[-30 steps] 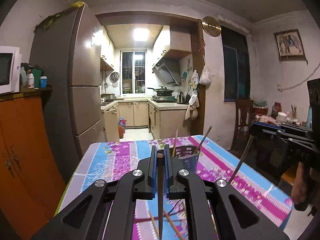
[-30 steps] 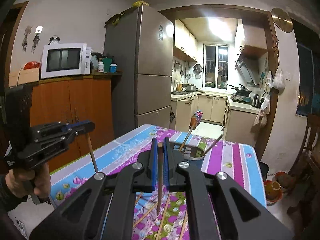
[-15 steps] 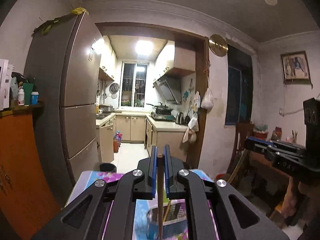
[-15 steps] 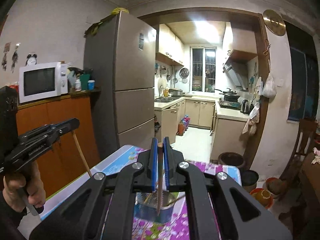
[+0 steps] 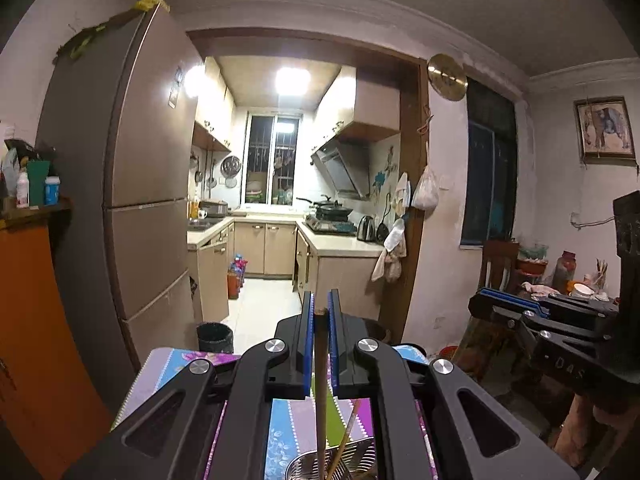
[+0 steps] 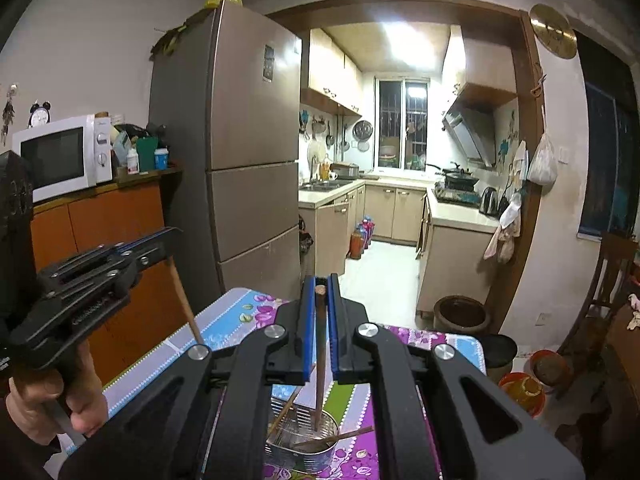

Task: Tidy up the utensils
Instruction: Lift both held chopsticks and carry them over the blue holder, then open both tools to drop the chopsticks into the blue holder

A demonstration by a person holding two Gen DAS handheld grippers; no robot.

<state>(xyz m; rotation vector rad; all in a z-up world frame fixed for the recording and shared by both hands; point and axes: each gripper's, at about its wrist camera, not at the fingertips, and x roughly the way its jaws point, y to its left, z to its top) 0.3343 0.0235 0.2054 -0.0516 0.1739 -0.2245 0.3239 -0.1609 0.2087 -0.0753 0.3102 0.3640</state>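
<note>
A floral tablecloth, striped in blue, purple and green, is seen covering the table. On it a single round metal holder with slotted walls is standing, and at least three loose chopsticks are leaned inside it. Two grippers are counted, one chopstick apiece. The right gripper is clamped on a dark brown chopstick, held upright with its tip hanging just over the holder's mouth. The left gripper is pinched tight on a paler wooden chopstick, held upright too, above the holder's rim.
</note>
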